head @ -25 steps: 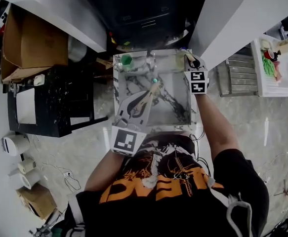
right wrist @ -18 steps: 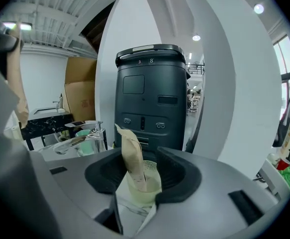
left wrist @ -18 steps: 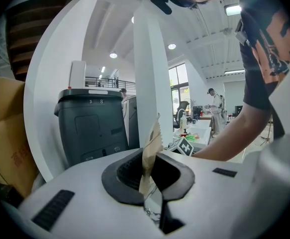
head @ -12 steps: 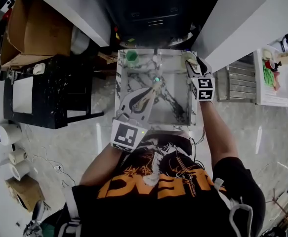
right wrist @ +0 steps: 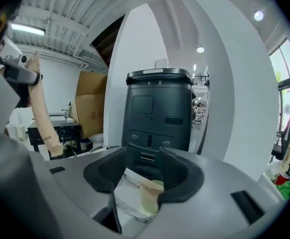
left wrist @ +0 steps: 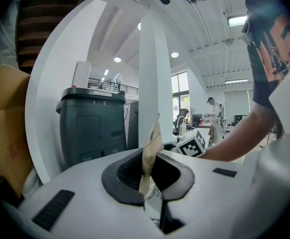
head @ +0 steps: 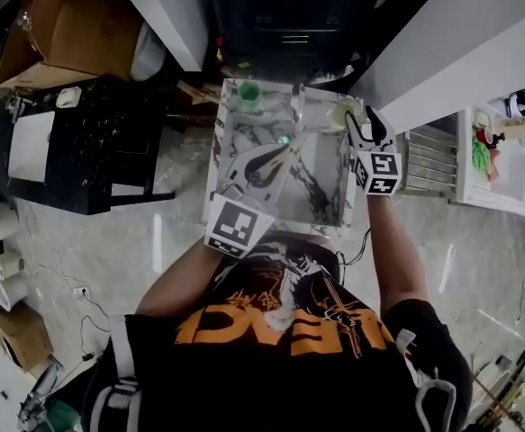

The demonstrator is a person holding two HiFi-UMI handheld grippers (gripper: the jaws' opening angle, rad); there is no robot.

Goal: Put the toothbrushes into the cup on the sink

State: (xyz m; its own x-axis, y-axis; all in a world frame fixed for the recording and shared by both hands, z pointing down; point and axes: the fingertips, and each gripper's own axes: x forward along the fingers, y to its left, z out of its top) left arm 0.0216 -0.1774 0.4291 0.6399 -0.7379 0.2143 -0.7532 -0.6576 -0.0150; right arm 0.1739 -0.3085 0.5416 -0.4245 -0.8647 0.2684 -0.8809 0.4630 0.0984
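- Marble sink (head: 321,201): the right hand-held gripper (head: 359,124) has just opened wide and lifted off the cup (head: 342,112) on the back-right rim. Nothing is between its jaws.
- My reading: one brush was dropped there. I cannot make out the cup's contents in any view.
- Left hand-held gripper (head: 276,157) is clamped narrow on a tan toothbrush (head: 285,142) over the basin, well apart from the cup. It goes in next.
- Green thing (head: 248,93) on the back-left rim; whether it is a container is unclear.
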